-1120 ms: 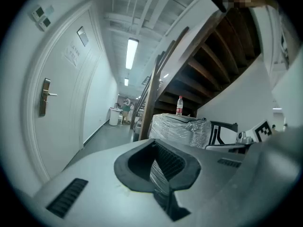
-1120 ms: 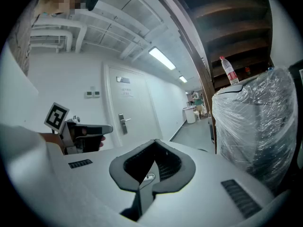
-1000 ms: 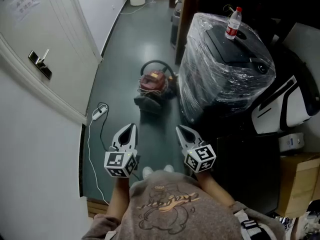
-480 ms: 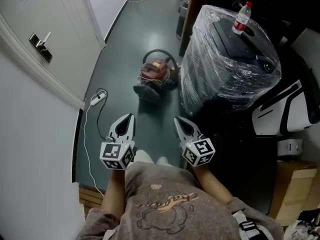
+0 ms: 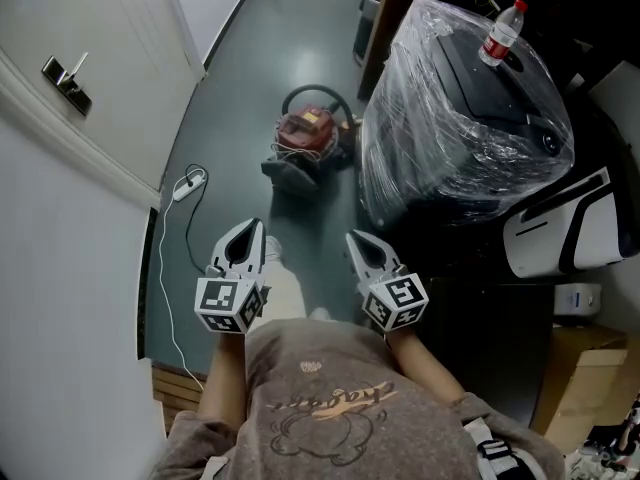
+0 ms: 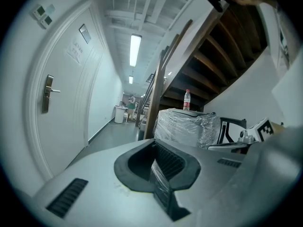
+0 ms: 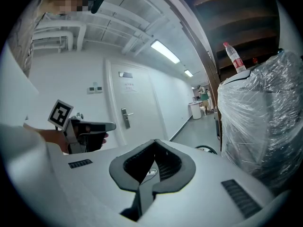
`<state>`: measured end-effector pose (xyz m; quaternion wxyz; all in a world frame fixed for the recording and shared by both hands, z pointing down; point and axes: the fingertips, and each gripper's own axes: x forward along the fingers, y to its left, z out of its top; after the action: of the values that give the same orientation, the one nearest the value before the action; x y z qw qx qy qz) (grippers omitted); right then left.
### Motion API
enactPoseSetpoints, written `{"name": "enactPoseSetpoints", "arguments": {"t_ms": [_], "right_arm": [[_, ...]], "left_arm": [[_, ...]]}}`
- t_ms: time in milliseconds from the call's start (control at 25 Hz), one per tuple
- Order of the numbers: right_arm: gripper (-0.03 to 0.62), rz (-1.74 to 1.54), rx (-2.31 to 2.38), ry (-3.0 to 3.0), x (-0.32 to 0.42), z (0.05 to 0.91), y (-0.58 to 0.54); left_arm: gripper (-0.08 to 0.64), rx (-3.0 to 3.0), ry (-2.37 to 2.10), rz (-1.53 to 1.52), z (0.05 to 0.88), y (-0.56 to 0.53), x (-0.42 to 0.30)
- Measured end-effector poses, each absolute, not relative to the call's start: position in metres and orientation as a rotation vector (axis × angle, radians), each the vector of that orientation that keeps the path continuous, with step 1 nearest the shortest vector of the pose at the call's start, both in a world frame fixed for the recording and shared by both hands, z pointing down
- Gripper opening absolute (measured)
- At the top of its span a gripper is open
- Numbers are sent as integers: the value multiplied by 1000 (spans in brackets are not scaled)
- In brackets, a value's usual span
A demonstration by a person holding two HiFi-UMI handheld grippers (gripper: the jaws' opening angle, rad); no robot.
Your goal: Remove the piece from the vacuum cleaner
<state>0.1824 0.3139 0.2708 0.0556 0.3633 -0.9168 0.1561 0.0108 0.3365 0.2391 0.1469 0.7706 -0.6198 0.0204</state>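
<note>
On the head view I have both tools low in the frame, well short of the work. The left hand-held gripper (image 5: 251, 230) and the right hand-held gripper (image 5: 354, 239) both point toward 12 o'clock. Each is closed to a point with nothing in it.

The red canister vacuum cleaner with a dark hose loop (image 5: 305, 134) sits on the grey-green floor (image 5: 240, 88) at 12 o'clock from the pair, well apart from both. Its dark wedge-shaped floor head (image 5: 291, 175) is the end nearest me. I read its long axis as running from that head at 6 o'clock up through the canister toward 12, tilted slightly to 1.

The bulky black unit wrapped in clear plastic film (image 5: 460, 118) crowds it at 3 o'clock. I judge the left tool slightly the nearer. Which part is the piece to pull off, I cannot tell from here.

On the left gripper view the jaws (image 6: 156, 162) are pressed together and empty. The vacuum cleaner is out of sight below the gripper body. Only the white door with a metal lever handle (image 6: 66, 93) shows, at 9 o'clock.

On the right gripper view the jaws (image 7: 150, 167) are likewise closed on nothing. A dark arc (image 7: 206, 149) at 2 o'clock is probably the hose.
</note>
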Motion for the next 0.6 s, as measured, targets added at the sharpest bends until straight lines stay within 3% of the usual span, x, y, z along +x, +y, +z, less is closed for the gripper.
{"name": "enactPoseSetpoints", "arguments": {"t_ms": [600], "right_arm": [[0,501,1222,-2727,98,267,157]], "left_arm": [[2,2335,-1601,72,231,159,-58]]}}
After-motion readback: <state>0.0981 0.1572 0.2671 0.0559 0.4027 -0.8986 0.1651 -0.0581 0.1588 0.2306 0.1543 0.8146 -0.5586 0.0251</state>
